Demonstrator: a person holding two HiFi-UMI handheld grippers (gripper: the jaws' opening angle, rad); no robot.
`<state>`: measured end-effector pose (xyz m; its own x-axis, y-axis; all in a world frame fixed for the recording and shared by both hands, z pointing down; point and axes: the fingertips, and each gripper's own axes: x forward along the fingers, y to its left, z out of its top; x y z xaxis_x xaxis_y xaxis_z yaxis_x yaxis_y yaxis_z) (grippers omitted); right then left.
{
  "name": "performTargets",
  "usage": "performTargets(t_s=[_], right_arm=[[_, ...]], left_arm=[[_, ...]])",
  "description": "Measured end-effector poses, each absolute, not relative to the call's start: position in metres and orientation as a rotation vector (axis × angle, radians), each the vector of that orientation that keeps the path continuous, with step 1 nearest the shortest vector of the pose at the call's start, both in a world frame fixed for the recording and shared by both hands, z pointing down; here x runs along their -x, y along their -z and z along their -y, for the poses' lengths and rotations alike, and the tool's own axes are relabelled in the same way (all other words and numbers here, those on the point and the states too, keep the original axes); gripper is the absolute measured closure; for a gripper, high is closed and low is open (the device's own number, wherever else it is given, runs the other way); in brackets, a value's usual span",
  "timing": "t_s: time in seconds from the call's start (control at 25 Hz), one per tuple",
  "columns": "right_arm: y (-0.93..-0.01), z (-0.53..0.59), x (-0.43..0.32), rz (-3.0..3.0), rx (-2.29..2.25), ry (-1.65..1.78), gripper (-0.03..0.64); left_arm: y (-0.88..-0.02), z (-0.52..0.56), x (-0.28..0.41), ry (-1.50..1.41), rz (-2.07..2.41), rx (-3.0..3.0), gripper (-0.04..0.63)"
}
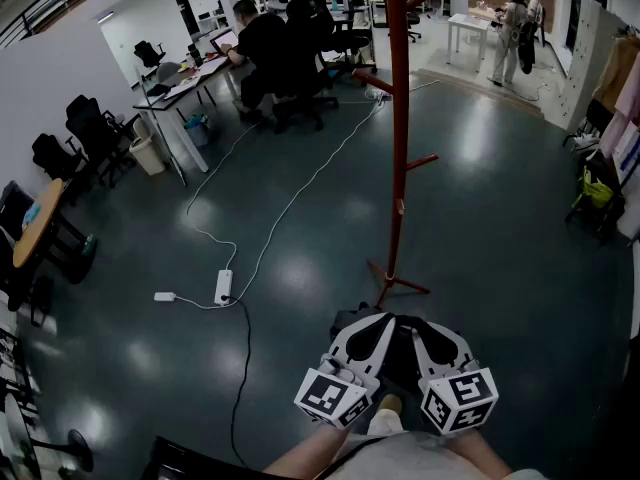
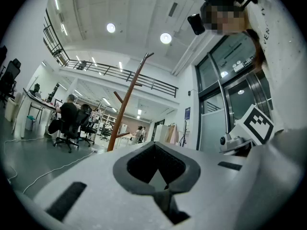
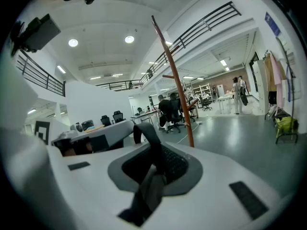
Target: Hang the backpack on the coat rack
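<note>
If the thin strap (image 3: 146,138) slips during the lift, the backpack (image 1: 400,360) would likely drop: the right gripper (image 3: 152,176) is clamped tight on that strap, the left gripper (image 2: 160,188) closed, apparently pinching it too, the bag low between them, near the base of the red coat rack (image 1: 399,148).

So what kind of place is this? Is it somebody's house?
Probably not a house. It looks like a big open office: people sit on office chairs at long desks, a railed balcony runs along upstairs, and a tall red coat rack stands on the shiny floor.
</note>
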<state>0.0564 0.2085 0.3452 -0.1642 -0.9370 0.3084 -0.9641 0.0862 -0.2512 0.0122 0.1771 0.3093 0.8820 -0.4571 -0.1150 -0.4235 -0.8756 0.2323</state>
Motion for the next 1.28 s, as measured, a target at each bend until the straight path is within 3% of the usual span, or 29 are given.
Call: performTargets(t_s=[1.28], right_arm=[[-0.403,0.003,-0.144,2.215,-1.919,-0.657,0.565]], left_arm=[[-0.365,0.038,-0.088,0.156,0.691,-2.752,0.586]])
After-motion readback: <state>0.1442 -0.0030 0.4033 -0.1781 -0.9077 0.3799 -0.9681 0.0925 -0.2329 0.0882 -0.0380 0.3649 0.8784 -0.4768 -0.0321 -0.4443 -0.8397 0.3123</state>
